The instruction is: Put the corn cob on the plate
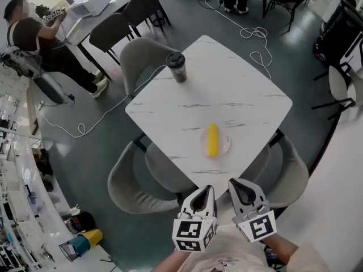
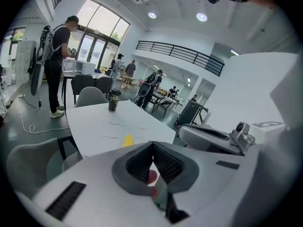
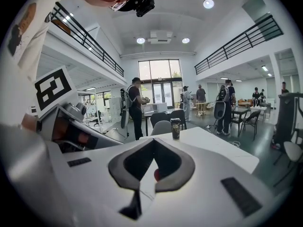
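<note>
One corn cob (image 1: 212, 140) on plate (image 1: 225, 145).

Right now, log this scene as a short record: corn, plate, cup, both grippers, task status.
corn cob: yellow, lying on the plate
plate: small, pale, near the table's close corner
cup: dark, lidded, upright at the far corner
table: white marble top, grey chairs around it
left gripper: shut, empty, short of the table
right gripper: shut, empty, beside the left gripper
task status: corn cob already on the plate
</note>
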